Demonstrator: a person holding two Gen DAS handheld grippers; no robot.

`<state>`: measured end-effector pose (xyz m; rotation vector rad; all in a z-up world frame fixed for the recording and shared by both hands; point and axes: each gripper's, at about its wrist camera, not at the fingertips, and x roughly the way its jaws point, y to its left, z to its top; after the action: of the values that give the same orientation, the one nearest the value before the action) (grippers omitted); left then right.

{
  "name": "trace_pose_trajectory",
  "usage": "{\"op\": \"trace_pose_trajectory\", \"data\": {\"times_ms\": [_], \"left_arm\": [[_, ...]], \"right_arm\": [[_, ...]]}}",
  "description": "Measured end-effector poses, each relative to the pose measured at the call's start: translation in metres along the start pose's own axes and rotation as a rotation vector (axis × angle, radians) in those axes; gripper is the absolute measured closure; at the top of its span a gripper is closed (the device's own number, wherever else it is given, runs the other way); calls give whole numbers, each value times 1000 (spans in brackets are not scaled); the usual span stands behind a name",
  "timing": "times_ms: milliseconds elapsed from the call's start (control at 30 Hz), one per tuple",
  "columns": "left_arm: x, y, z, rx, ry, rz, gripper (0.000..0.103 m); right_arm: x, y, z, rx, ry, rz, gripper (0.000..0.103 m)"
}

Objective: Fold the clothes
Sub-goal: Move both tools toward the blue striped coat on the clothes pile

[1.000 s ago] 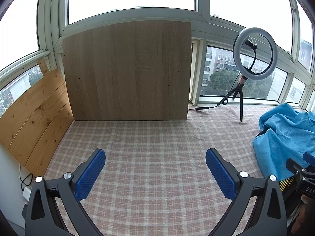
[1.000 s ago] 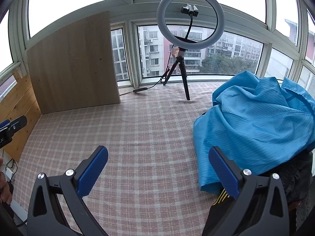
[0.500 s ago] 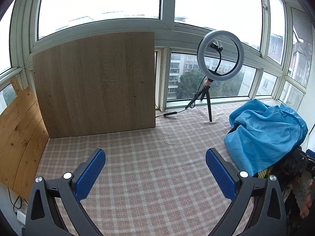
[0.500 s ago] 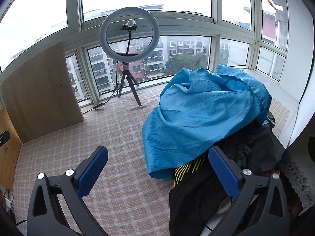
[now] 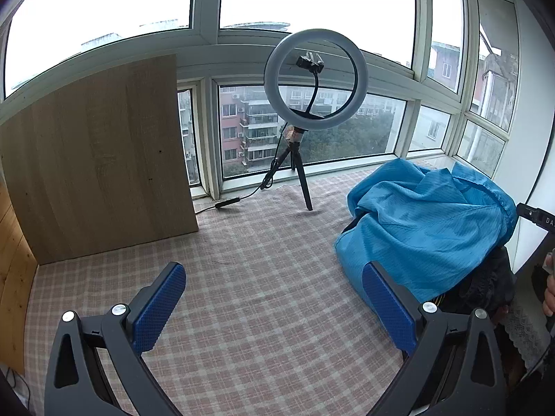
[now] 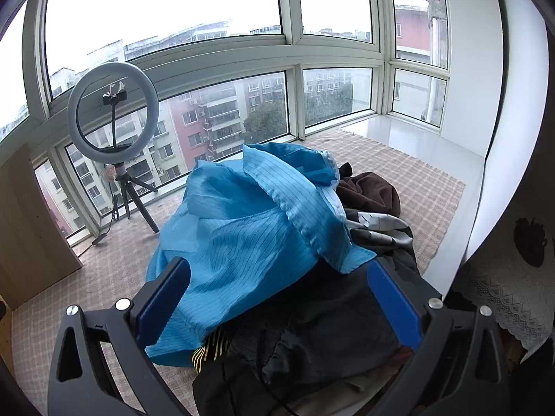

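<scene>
While hovering over the pink checked surface (image 5: pixel 260 270), spread wide and gripping nothing: so with the left tongs (image 5: pixel 274 306), blue pads well apart, only bare checked cloth between them. Likewise gaping and empty, the right tongs (image 6: pixel 277 305), poised low at the near edge of the clothes heap, left pad in front of the blue garment (image 6: pixel 249 242), right pad in front of the dark clothing (image 6: pixel 329 339); cannot tell whether either pad touches fabric. Lying crumpled and unfolded on top of the heap, toward the right end of the surface, near the window corner: that blue garment, finely pinstriped, with a hemmed edge turned up across its crest. Beneath and in front of it, the dark clothing, with a yellow-and-black striped piece (image 6: pixel 208 350) peeking out at the lower edge of the blue. Behind the heap, a brown garment (image 6: pixel 371 194), and just beside it a grey patterned piece (image 6: pixel 378 228). Toward the window, well apart from the heap, a ring light (image 5: pixel 315 79) upright on a small tripod, cable trailing over the cloth. Leaning upright at the far left, a wooden board (image 5: pixel 97 159). At the right edge of the left wrist view, part of a hand (image 5: pixel 548 291).
</scene>
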<state>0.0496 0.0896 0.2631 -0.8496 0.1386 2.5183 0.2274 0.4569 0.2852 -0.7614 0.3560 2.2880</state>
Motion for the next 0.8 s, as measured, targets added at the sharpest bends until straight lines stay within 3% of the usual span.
{"op": "trace_pose_trajectory", "data": {"times_ms": [167, 367, 400, 433, 467, 500, 567, 633, 800], "left_arm": [[21, -25, 15, -47, 19, 11, 1], [38, -32, 19, -100, 54, 76, 1], [39, -31, 18, -108, 60, 93, 1], [39, -28, 18, -114, 64, 110, 1], [39, -25, 17, -119, 67, 130, 1], [38, -21, 16, -124, 70, 150, 1], [33, -10, 14, -136, 73, 189, 1], [26, 2, 13, -147, 70, 217, 1], [0, 37, 12, -177, 30, 271, 1]], "right_arm": [[83, 10, 60, -169, 147, 69, 0], [174, 23, 70, -292, 351, 119, 1], [184, 23, 69, -305, 376, 131, 16], [195, 23, 68, -317, 400, 144, 56], [204, 22, 67, -328, 422, 158, 81], [205, 20, 72, -315, 410, 187, 98], [205, 16, 81, -291, 381, 242, 99], [190, 19, 100, -285, 272, 245, 100], [117, 64, 174, -217, 38, 404, 101]]}}
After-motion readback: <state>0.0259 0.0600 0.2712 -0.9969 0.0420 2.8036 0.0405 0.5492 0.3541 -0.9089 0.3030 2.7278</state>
